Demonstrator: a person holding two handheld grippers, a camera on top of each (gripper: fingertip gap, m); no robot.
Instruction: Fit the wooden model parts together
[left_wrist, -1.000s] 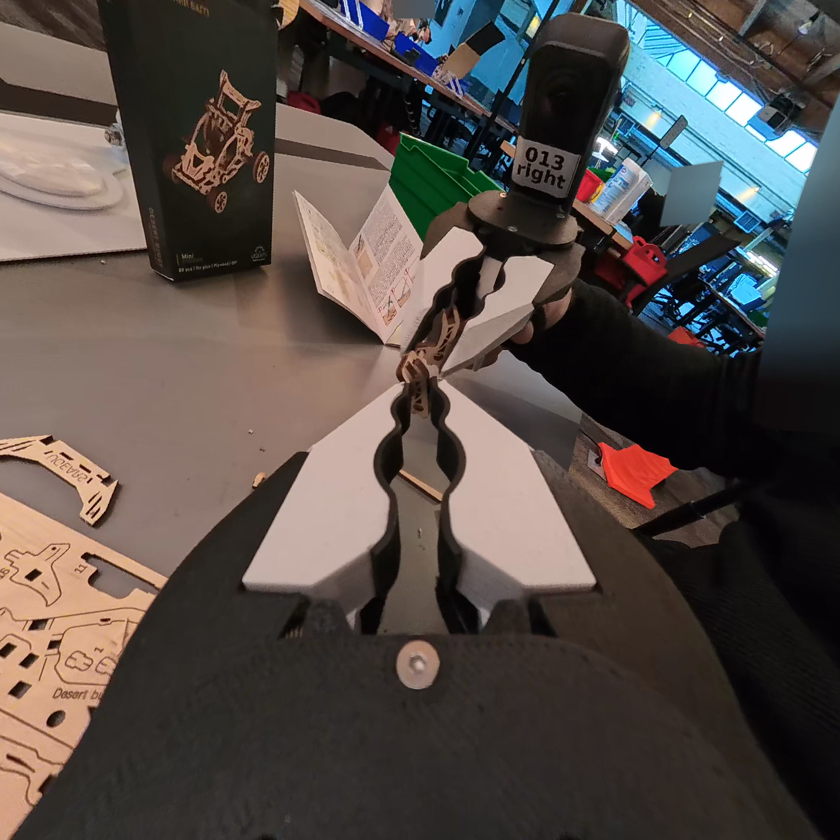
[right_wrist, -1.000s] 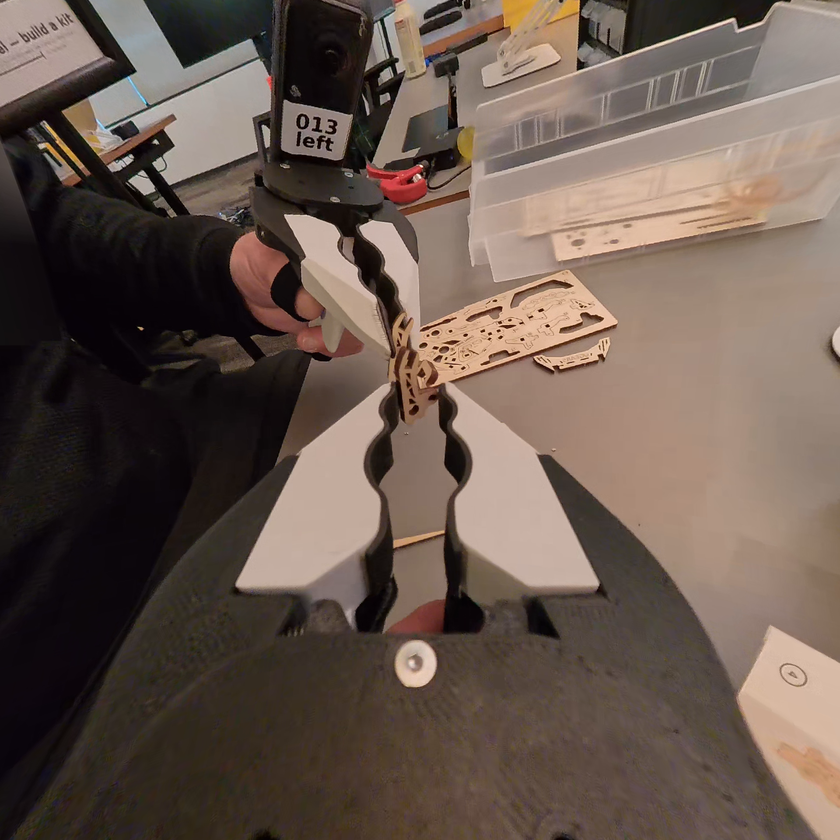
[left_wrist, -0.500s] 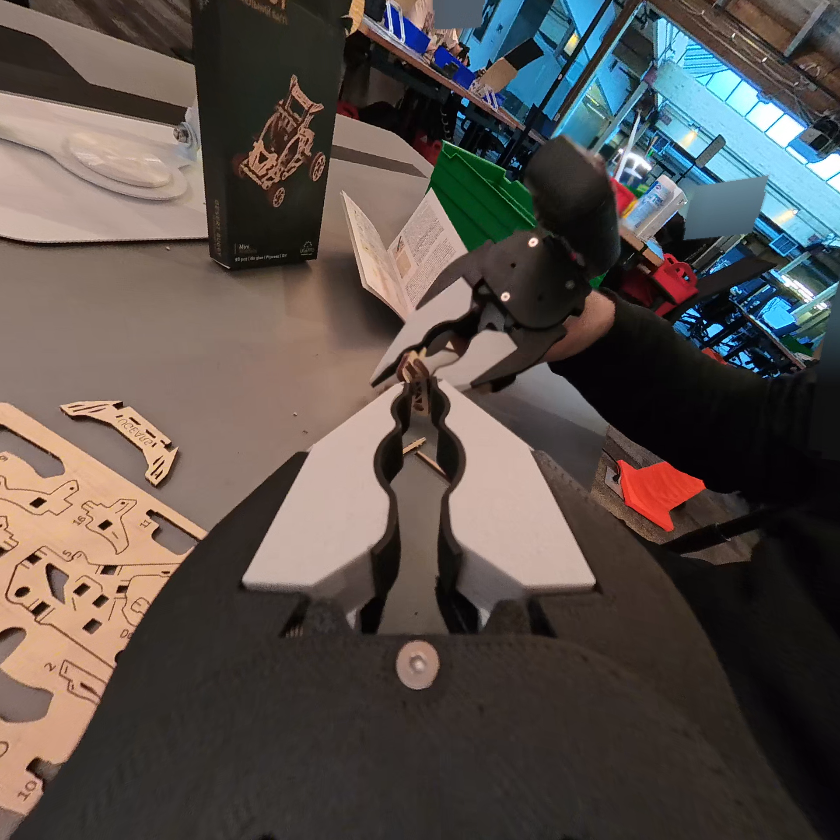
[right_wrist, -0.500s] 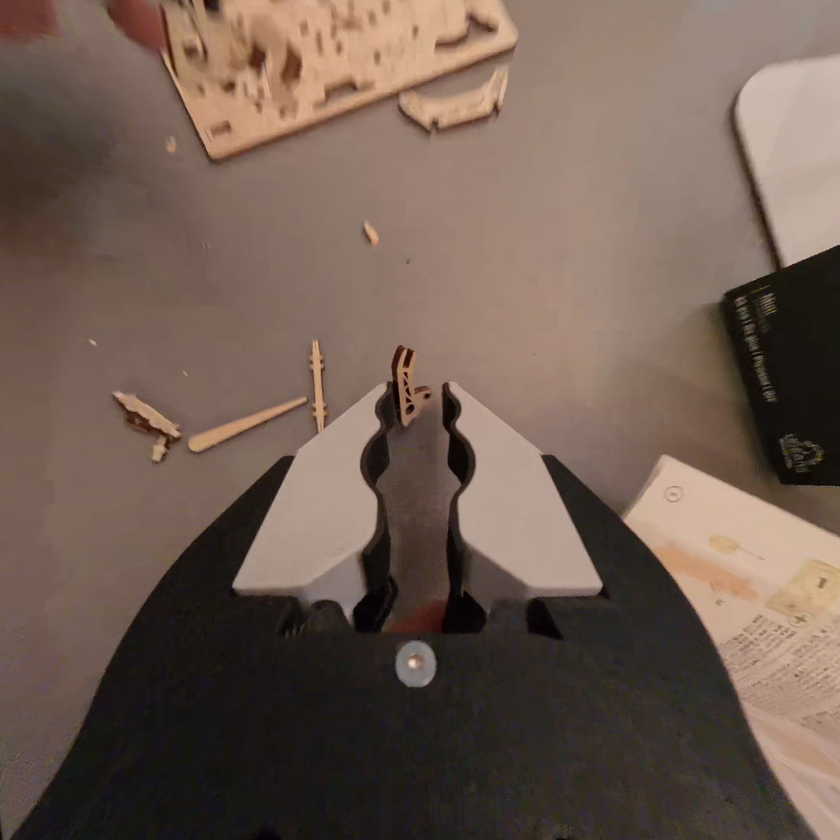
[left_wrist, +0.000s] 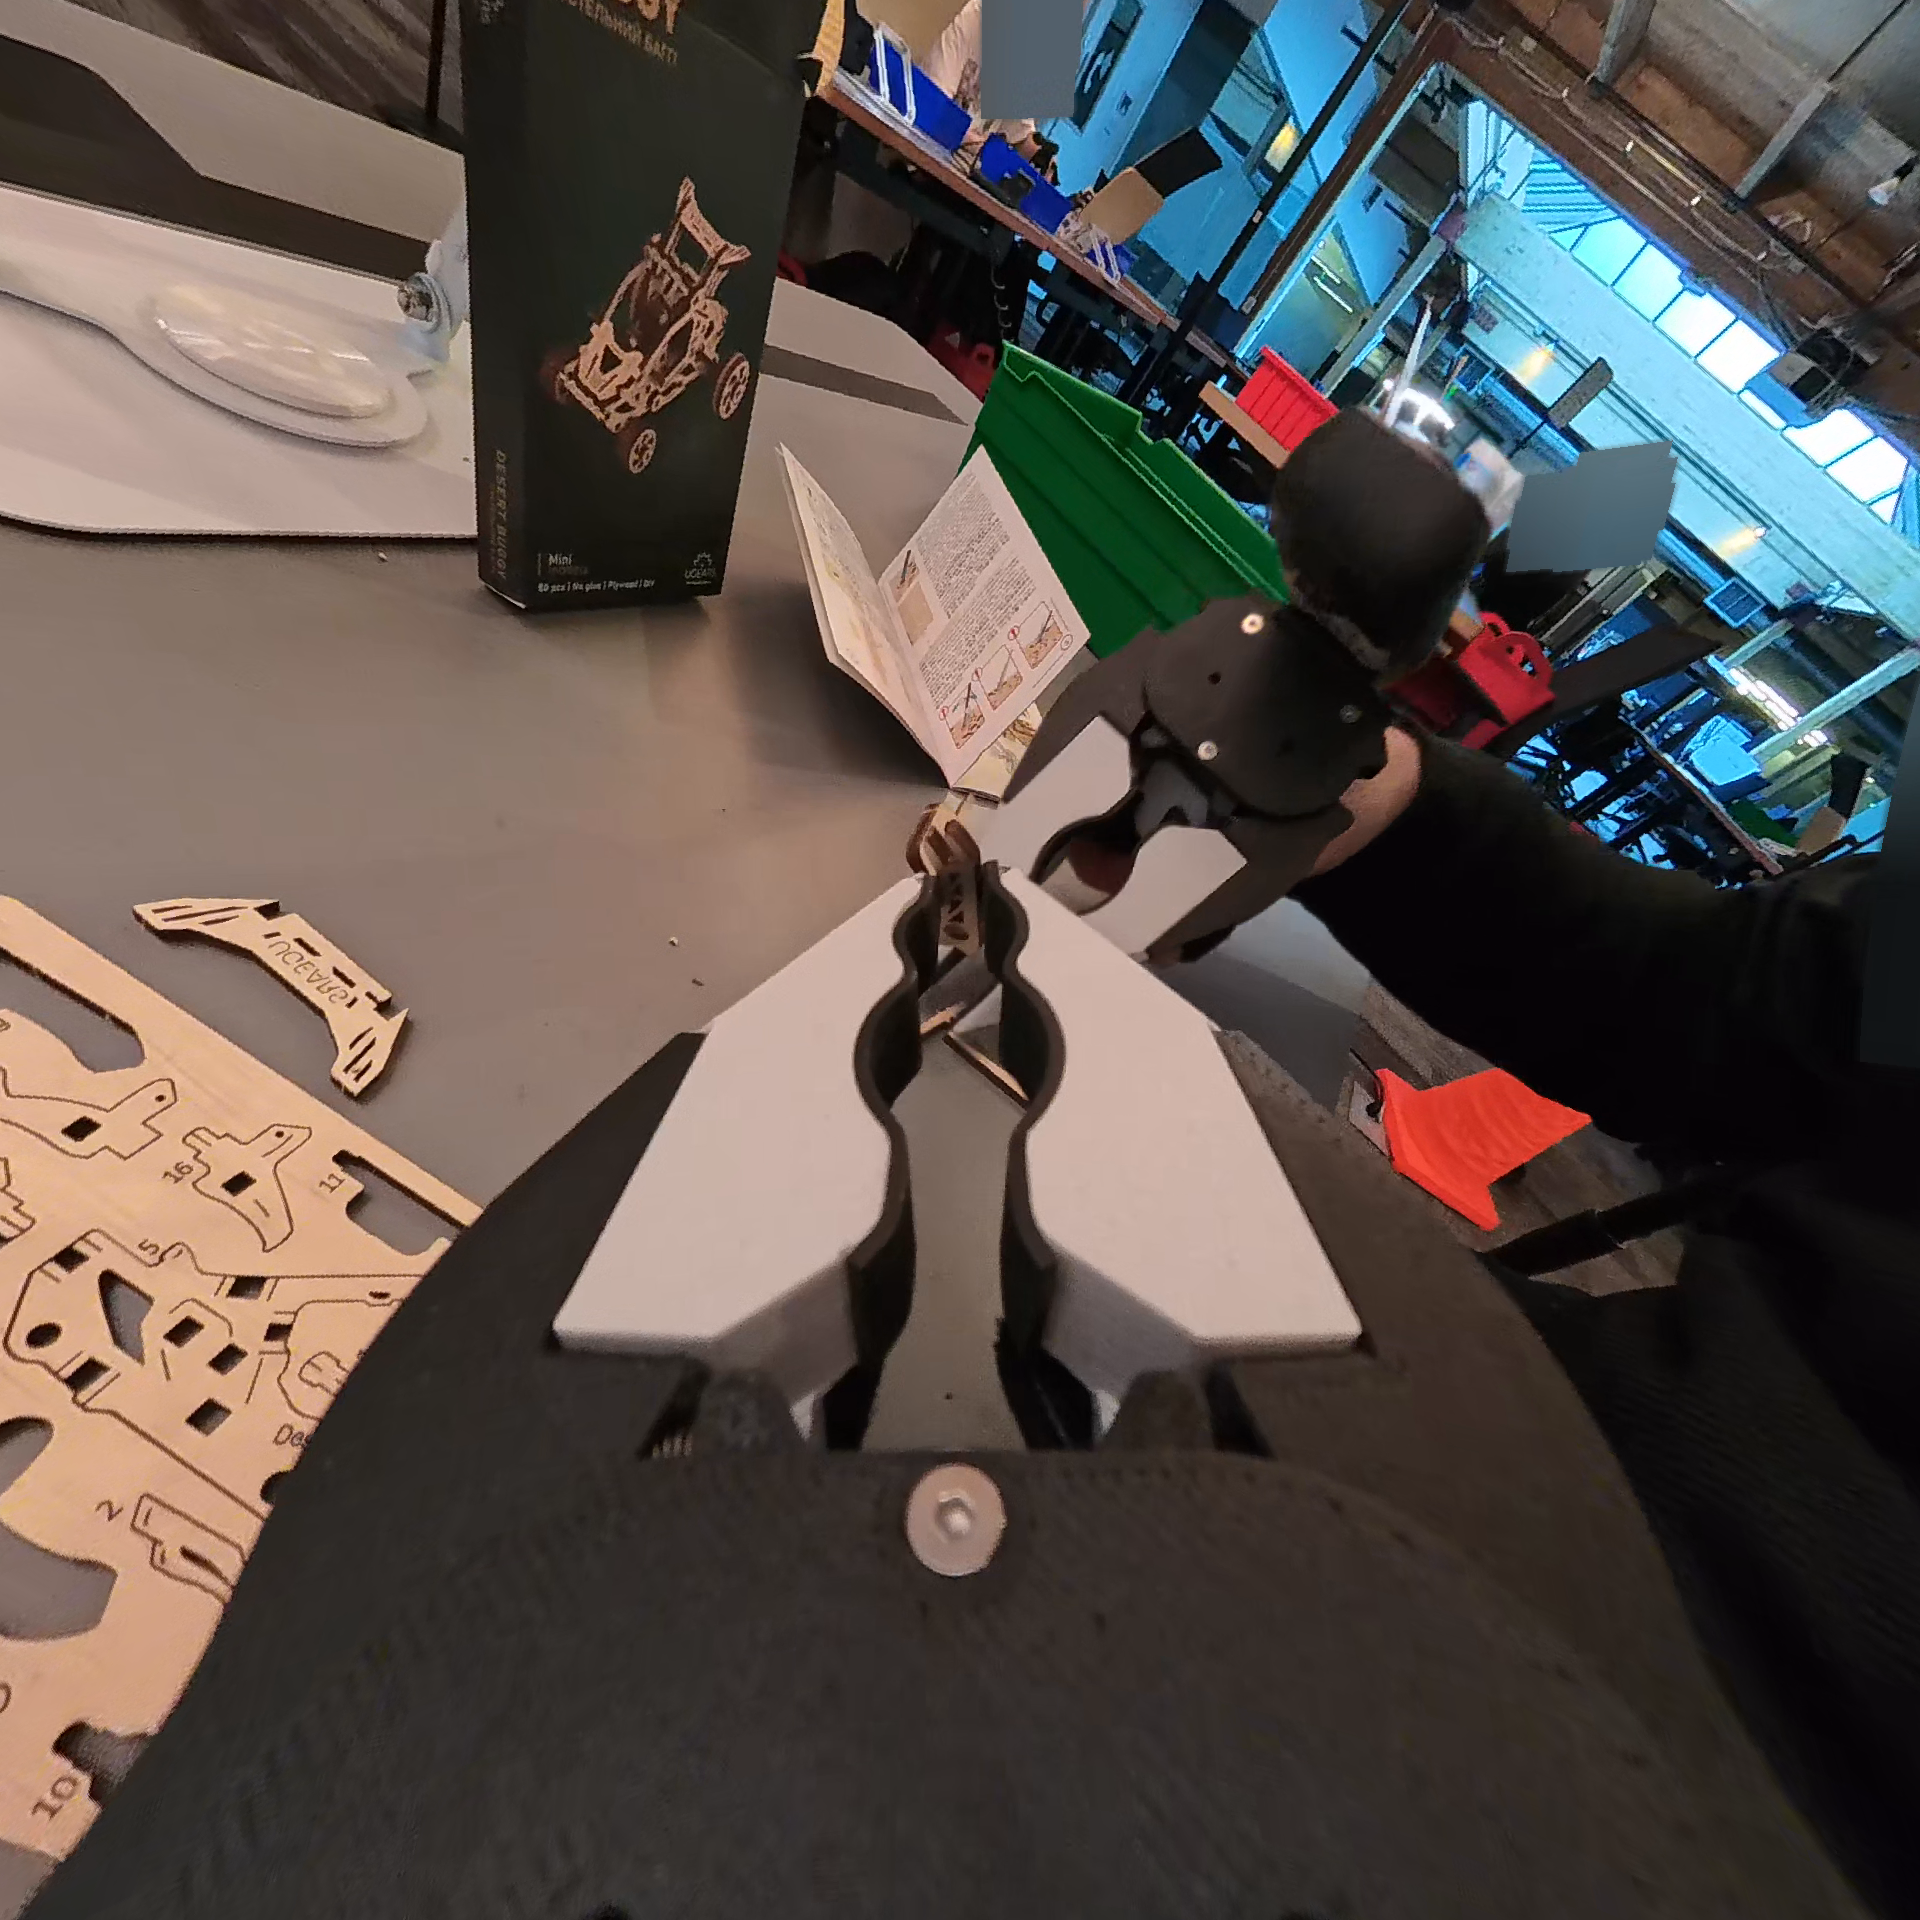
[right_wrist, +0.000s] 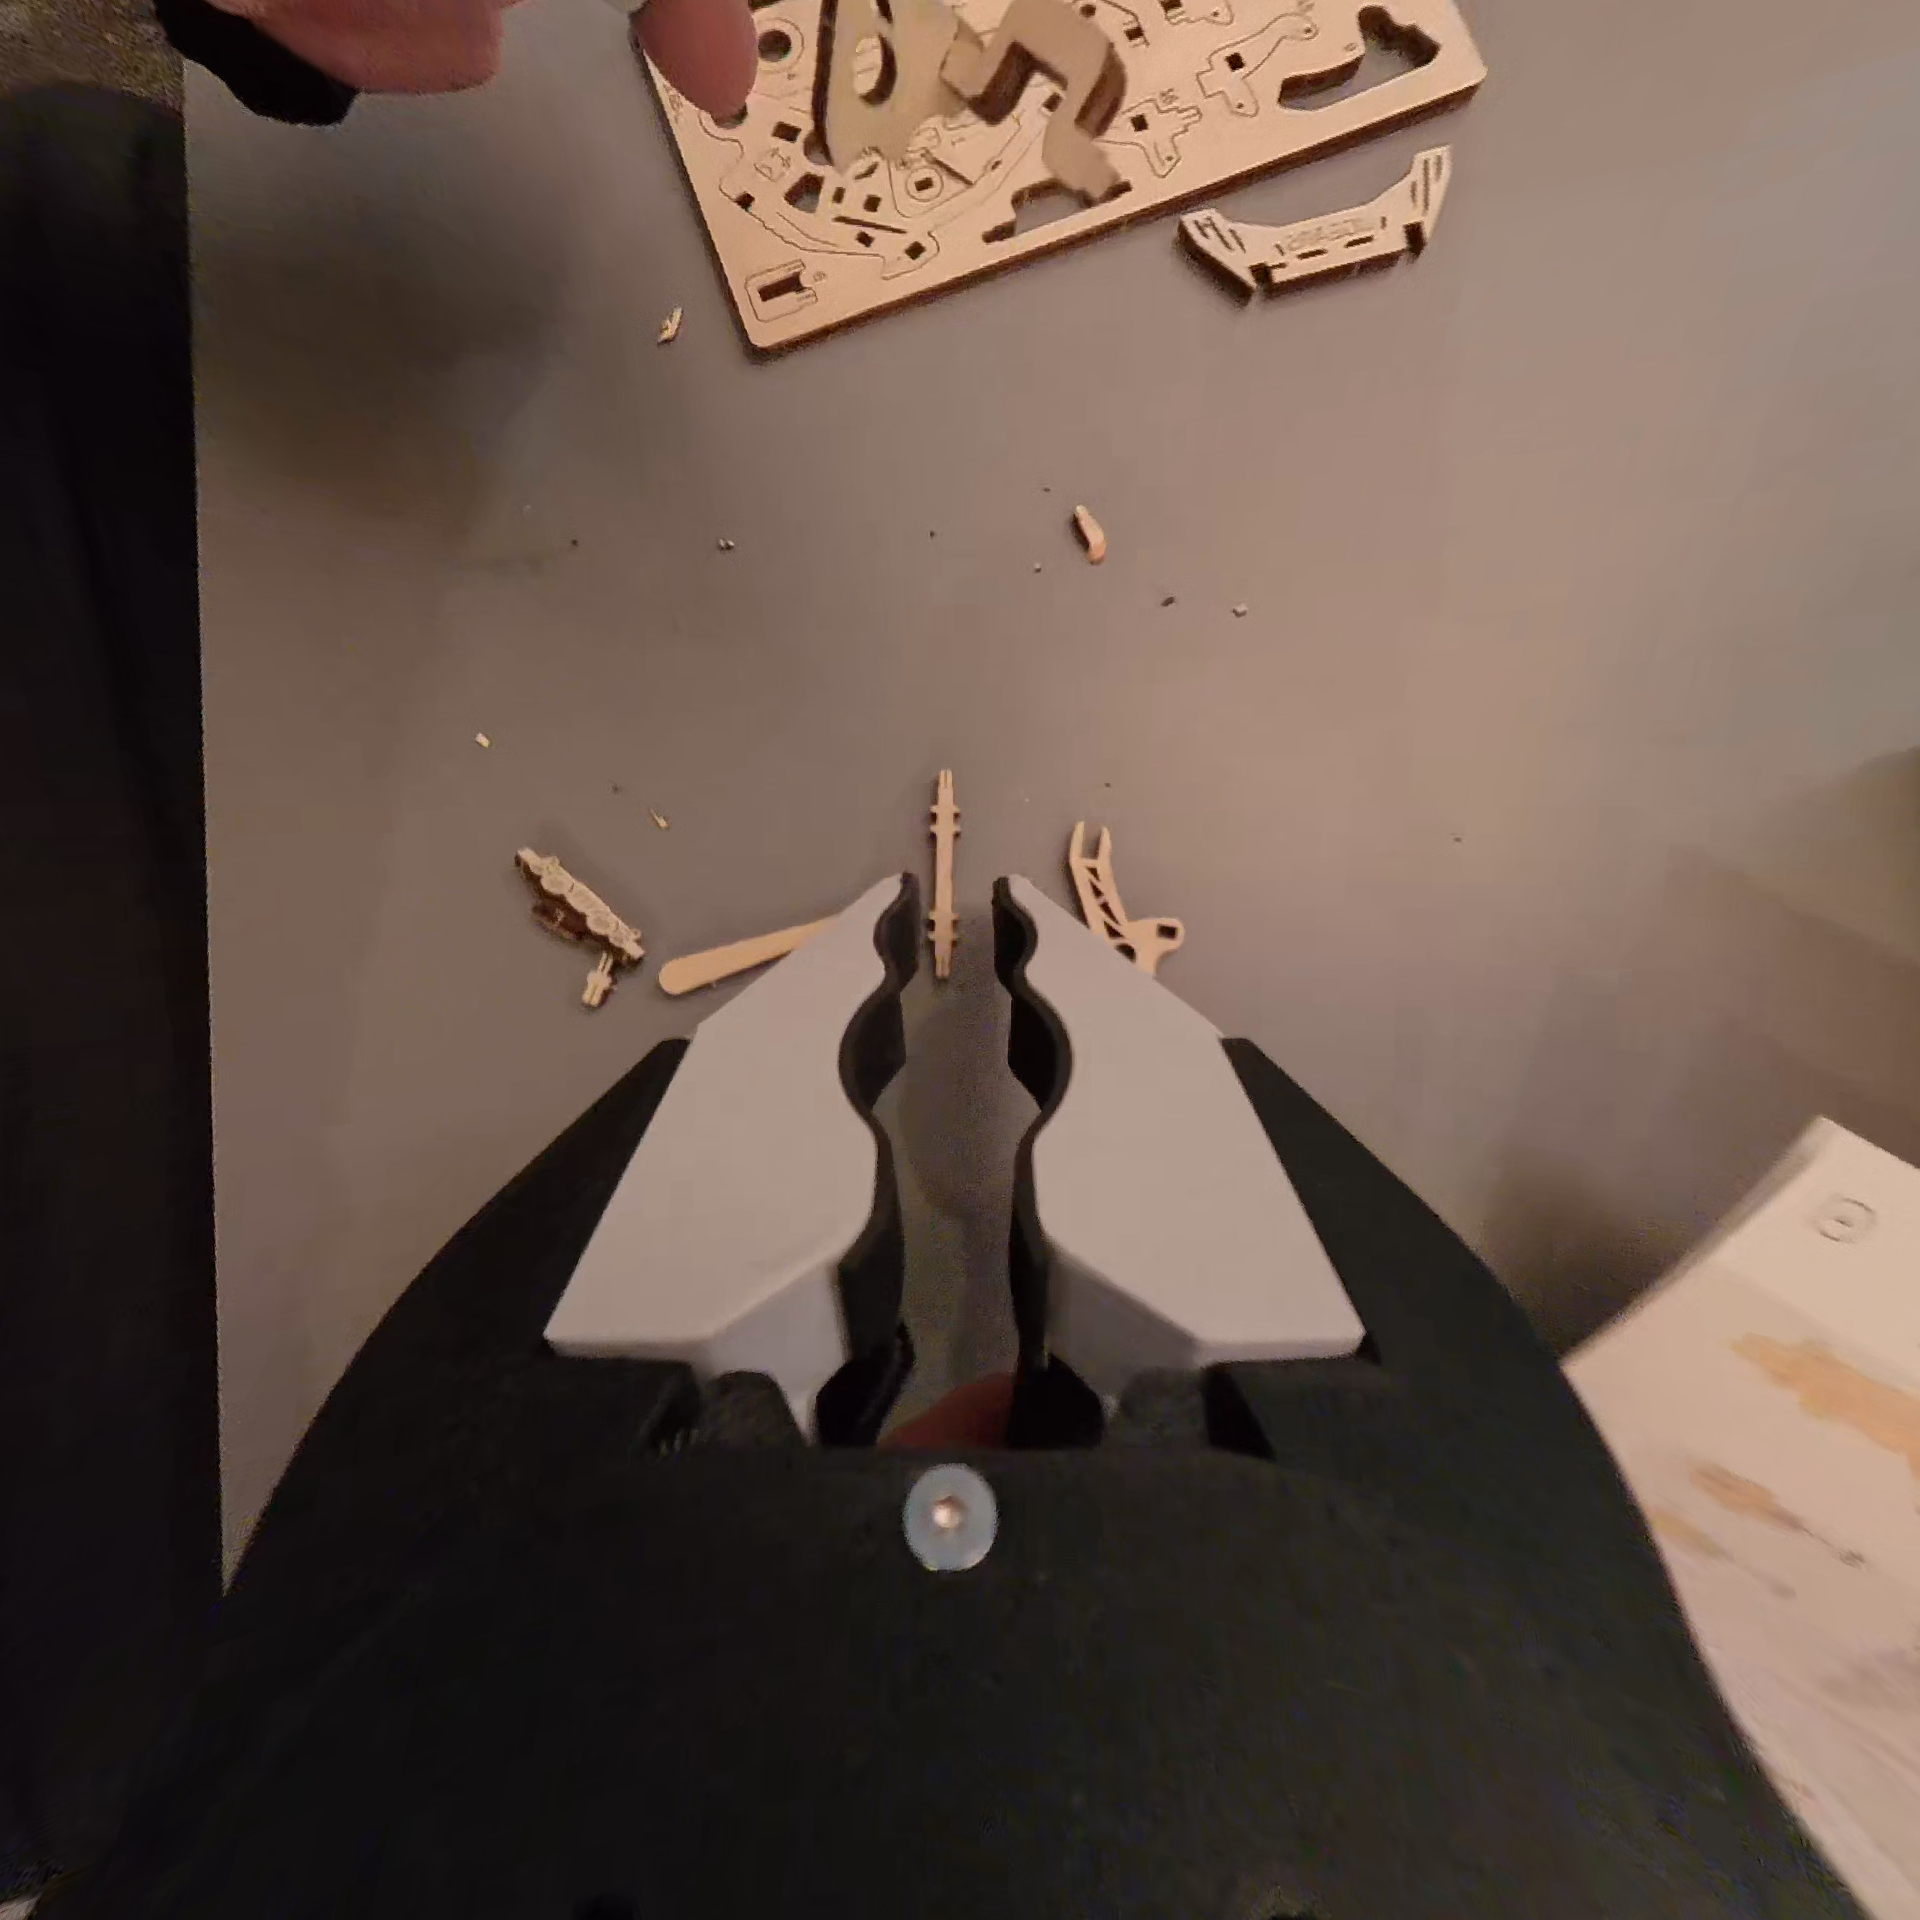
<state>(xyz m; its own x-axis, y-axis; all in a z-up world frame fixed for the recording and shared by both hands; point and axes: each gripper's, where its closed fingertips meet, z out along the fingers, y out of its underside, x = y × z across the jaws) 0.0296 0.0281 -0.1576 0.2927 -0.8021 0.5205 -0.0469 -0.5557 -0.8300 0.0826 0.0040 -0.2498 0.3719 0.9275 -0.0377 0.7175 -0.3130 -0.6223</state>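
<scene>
Left claw: your left gripper (left_wrist: 951, 914) is clenched on a small wooden sub-assembly (left_wrist: 948, 873), both pads pressed to its flat faces, and it is held up off the grey table (left_wrist: 468, 748).
Right claw: your right gripper (right_wrist: 954, 914) is released and holds nothing; it points down at the table with a thin notched wooden pin (right_wrist: 942, 873) lying flat between its fingers (right_wrist: 800, 997), neither pad touching it.
Other loose parts: a curved truss piece (right_wrist: 1117, 909) lies just right of the right fingertips, a plain wooden stick (right_wrist: 743, 951) runs under the left finger, and a dark-edged toothed piece (right_wrist: 577, 909) sits further left.
Step in hand: it looks as if you are about to pick the pin to fit into the held sub-assembly.
Doing it well: centre the pin in the gap, bring the tips down to the table surface, and close across its width near the middle so both ends stay free. The pin is thin and flat, so it may slide or flip; close slowly. Keep your left grasp steady and level meanwhile.
Only the left view shows: the held sub-assembly between the pads, the right gripper's tilt over the table, the kit box (left_wrist: 623, 312) and the open instruction booklet (left_wrist: 935, 613).
Only the right view shows: the pin, truss and stick on the table, and the gap beside each pad.
Both views: the cut-out parts sheet (right_wrist: 1039, 166) and a loose bracket-shaped part (right_wrist: 1314, 234) beside it.
</scene>
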